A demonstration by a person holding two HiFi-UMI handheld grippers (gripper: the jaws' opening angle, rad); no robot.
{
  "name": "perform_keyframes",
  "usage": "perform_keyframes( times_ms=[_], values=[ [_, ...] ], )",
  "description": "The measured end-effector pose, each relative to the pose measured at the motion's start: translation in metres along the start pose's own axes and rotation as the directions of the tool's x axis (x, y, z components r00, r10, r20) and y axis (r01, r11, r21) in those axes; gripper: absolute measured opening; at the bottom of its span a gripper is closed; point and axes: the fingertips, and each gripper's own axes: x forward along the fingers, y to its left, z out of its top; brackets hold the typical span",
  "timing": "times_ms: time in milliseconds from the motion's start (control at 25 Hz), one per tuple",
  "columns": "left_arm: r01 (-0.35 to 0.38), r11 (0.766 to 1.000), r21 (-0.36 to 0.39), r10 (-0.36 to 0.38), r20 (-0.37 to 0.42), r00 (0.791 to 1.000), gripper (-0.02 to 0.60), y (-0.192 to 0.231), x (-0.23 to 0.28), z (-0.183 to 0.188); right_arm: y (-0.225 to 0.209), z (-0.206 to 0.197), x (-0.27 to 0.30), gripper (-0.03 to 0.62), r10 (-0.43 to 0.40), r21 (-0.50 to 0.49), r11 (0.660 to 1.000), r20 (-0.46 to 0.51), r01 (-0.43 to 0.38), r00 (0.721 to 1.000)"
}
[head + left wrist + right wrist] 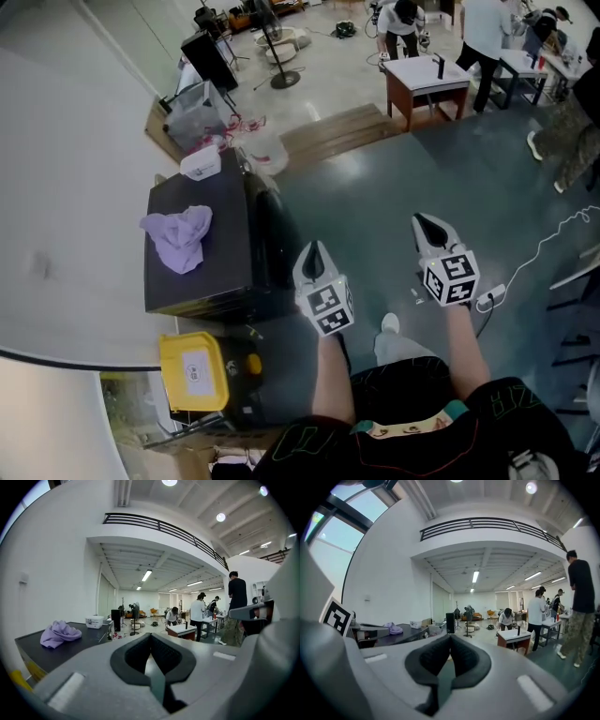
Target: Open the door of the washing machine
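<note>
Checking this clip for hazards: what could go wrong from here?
The left gripper and right gripper are both shut and empty, so neither could take the washing machine door without opening first. The purple cloth lying loose on top might slip off if the machine is jolted. The white floor cable could catch a foot.

The washing machine (225,267) is a dark, upright box with a flat top, standing against the white wall (75,216). Its door (272,246) faces away from the wall and lies flush, closed.
</note>
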Motion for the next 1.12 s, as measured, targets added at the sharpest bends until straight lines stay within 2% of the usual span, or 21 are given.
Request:
perform_keyframes(
  times_ms=[320, 440, 680, 880, 1120],
  values=[
    [0.02, 0.999, 0.032, -0.019, -0.012, 1.0, 0.011, -0.019, 0.092, 0.016, -0.066, 0.004, 0.07, 0.003, -0.027, 0.05, 0.998, -0.002, 0.028, 1.0],
    [0.007, 1.0, 0.021, -0.007, -0.008, 1.0, 0.011, -0.017, 0.12, 0.024, -0.09, 0.01, 0.092, 0.003, -0.039, 0.056, 0.998, 0.003, 0.039, 0.999],
    [-0.009, 1.0, 0.012, 0.008, 0.013, 1.0, 0.011, -0.005, 0.159, 0.037, -0.1, 0.022, 0.14, 0.003, -0.02, 0.047, 0.999, 0.013, 0.019, 1.0],
    [-0.051, 0.998, -0.036, 0.05, -0.009, 0.999, 0.011, 0.017, 0.187, 0.026, -0.088, 0.017, 0.181, 0.003, 0.045, 0.013, 0.999, -0.02, -0.045, 0.999],
    [-0.039, 0.998, -0.058, 0.034, -0.083, 0.996, 0.011, 0.027, 0.262, -0.005, -0.116, -0.011, 0.253, 0.003, 0.021, 0.031, 0.999, -0.109, -0.018, 0.994]
  ],
)
